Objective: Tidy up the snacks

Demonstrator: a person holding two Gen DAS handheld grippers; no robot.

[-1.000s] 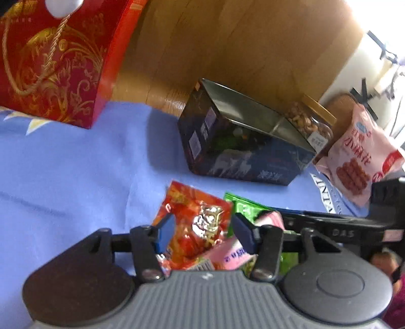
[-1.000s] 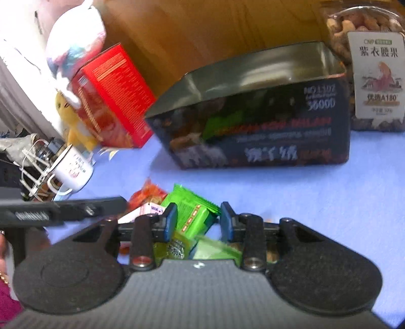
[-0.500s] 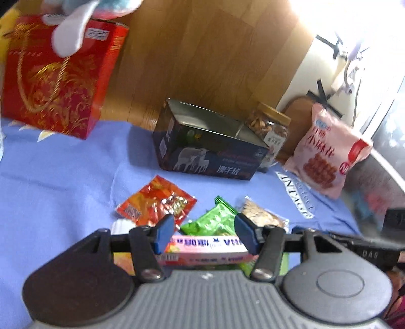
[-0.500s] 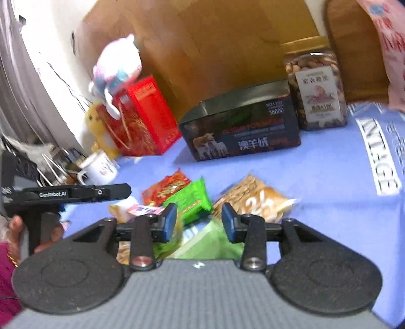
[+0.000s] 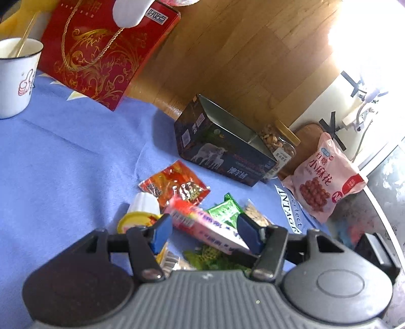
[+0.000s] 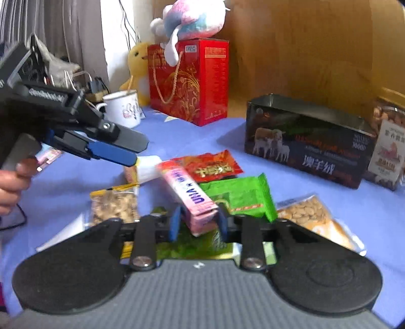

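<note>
Blue cloth surface, perhaps a bed: dark tin, red gift box, mug, scattered snack packets.

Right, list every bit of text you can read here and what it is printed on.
"UHA": pink candy box.
"澳羊绒": dark tin.
"小麻花": pink snack bag.
"好吃点": red gift bag.
"INTAG": blue cloth, partly hidden.
Nut jar label, red packet, green wrapper: too blurred.
</note>
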